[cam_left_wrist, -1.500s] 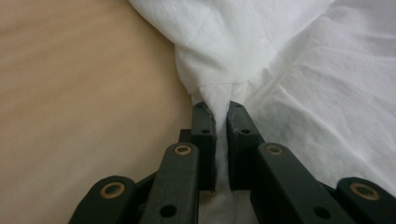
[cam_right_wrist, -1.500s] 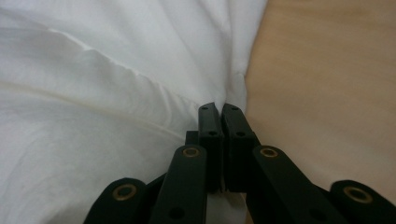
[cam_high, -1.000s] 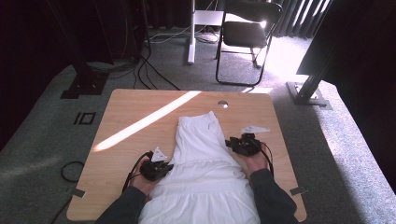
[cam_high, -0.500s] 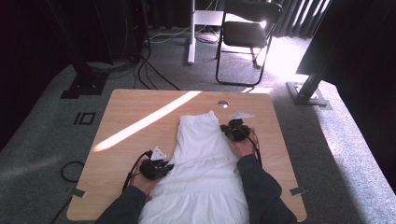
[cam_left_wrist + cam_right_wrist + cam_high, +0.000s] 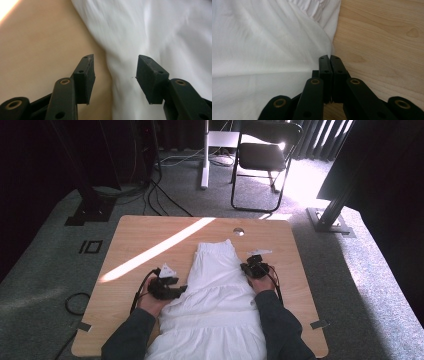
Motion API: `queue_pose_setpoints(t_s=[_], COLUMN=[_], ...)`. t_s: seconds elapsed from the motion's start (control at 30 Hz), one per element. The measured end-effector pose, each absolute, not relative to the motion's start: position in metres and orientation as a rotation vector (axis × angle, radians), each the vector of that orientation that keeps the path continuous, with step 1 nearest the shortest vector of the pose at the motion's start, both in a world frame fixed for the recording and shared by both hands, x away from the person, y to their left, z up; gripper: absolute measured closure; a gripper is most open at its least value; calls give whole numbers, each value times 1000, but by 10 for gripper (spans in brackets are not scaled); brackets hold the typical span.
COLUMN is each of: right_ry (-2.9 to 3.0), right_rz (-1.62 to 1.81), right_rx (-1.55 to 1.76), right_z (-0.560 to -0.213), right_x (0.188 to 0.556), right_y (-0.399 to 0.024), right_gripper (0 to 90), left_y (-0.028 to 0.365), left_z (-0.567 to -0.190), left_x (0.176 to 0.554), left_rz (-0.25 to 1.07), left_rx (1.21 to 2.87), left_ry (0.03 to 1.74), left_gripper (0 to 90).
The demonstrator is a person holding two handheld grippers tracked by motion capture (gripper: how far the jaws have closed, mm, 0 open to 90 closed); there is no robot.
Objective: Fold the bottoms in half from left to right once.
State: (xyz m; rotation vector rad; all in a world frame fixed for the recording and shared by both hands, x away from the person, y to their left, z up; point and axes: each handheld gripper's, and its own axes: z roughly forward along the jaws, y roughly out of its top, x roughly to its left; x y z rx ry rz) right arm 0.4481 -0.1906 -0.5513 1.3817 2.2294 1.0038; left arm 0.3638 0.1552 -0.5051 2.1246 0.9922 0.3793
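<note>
High view: the right tool was closed at the dress edge, perhaps pinching it; the left tool, just opened, was held empty. The edge should be pulled slowly, flat along the desk.

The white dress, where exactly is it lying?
In the high view the white dress lies spread along the middle of the wooden table, between the left gripper and right gripper.

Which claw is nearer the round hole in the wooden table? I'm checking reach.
Right. The right claw sits just below the round hole; the left claw is farther left.
</note>
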Motion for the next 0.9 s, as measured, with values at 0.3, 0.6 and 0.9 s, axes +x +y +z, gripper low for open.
queue_pose_setpoints(t_s=[0.3,0.6,0.9], right_ry=[2215,2275,2192], right_rz=[1000,981,1212], right_rx=[1384,1363,1355], right_z=[-552,-550,-518], right_x=[447,423,422], right_y=[-189,-186,-190], right_gripper=[884,886,522], left_y=[102,103,105], left_z=[-525,-550,-550], left_x=[431,398,382], left_rz=[418,395,425], left_rx=[2165,2159,2176], left_ry=[1060,978,958], left_gripper=[493,817,753])
